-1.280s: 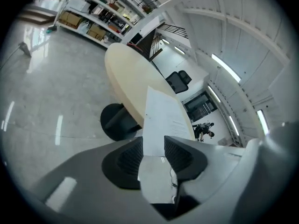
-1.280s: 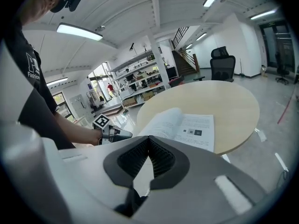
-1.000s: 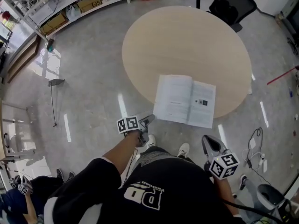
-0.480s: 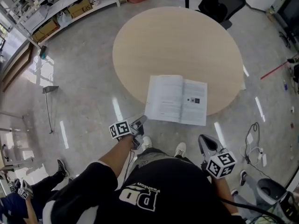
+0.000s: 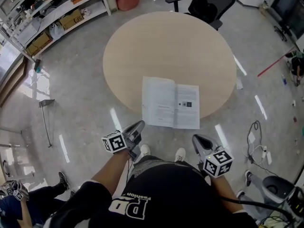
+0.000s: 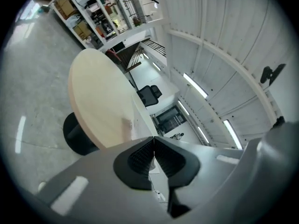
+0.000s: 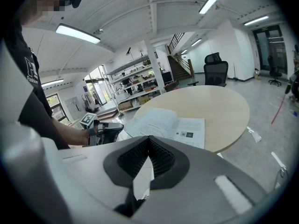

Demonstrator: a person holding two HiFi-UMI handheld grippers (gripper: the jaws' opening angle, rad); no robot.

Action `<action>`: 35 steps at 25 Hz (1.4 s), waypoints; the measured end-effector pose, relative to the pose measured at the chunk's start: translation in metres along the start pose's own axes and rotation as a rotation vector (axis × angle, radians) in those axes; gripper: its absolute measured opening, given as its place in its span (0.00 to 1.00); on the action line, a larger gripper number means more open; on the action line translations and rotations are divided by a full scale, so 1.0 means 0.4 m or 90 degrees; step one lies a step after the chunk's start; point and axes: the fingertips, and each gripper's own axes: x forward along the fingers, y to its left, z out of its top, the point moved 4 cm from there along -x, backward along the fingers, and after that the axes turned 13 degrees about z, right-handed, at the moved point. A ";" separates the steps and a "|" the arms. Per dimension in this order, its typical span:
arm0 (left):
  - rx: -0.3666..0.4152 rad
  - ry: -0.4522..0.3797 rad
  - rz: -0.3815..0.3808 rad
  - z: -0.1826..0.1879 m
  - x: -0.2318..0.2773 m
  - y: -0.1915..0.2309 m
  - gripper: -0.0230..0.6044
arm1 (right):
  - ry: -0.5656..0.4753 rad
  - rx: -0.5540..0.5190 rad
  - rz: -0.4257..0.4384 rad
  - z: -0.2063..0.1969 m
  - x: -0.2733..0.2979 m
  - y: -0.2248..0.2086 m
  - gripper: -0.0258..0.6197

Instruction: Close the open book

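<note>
In the head view the print on the open book (image 5: 171, 109) is too small to read. The person's torso (image 5: 156, 198), bottom centre, hides part of the arm behind the right gripper (image 5: 195, 138). A second person (image 5: 28, 205) at lower left and the office chair (image 5: 206, 4) at the top are cut by the frame's edge. In the left gripper view the book is only a blurred pale strip at the table (image 6: 98, 101) rim, and the left gripper (image 6: 153, 139) covers part of the pedestal (image 6: 77, 134)

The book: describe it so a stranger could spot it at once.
Find the big round pale table on the grey floor. At its edge nearest the person lies the book, open with white pages up, the only thing on that table.
</note>
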 end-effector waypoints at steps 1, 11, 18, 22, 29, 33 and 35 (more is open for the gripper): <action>0.016 0.001 -0.006 -0.004 0.008 -0.028 0.05 | -0.002 -0.002 0.002 0.004 -0.003 -0.005 0.05; 0.217 0.082 -0.028 -0.091 0.140 -0.252 0.06 | -0.014 -0.018 0.018 0.027 -0.028 -0.031 0.05; 0.313 0.138 0.002 -0.178 0.242 -0.310 0.05 | -0.022 -0.028 0.004 0.011 -0.109 -0.065 0.05; 0.367 0.160 0.036 -0.227 0.300 -0.329 0.06 | -0.027 -0.031 -0.017 0.003 -0.179 -0.100 0.05; 0.436 0.213 0.002 -0.354 0.371 -0.430 0.15 | -0.035 -0.032 -0.035 -0.010 -0.279 -0.164 0.05; 0.451 0.193 0.000 -0.382 0.357 -0.464 0.14 | -0.022 -0.044 -0.003 -0.019 -0.285 -0.182 0.05; 0.439 0.172 0.022 -0.376 0.326 -0.458 0.14 | -0.013 -0.048 0.021 -0.023 -0.275 -0.179 0.05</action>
